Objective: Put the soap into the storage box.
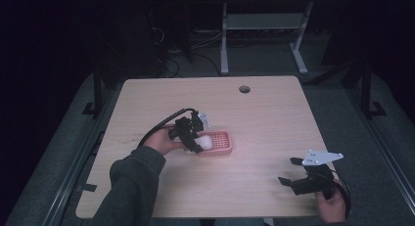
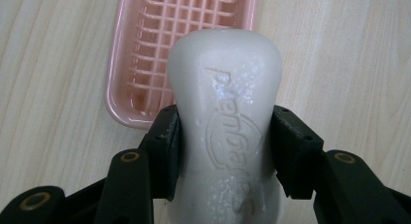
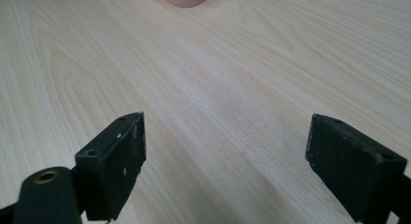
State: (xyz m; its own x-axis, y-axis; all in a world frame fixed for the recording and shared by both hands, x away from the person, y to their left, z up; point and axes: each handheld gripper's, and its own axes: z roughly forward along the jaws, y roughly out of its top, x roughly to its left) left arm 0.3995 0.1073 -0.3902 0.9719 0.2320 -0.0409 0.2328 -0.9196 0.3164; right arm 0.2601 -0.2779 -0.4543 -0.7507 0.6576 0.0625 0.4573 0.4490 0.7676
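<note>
Between left jaws, embossed soap (image 2: 225, 132)

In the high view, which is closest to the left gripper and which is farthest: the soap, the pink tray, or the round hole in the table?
1. Soap bar: clamped in the left gripper.
2. Pink tray: just beyond the soap.
3. Round hole: near the table's far edge.

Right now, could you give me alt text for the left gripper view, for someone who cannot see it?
A white bar of soap with raised lettering is clamped between two black fingers. Behind it, a pink soap dish with a grid floor sits on a pale wooden table.
</note>
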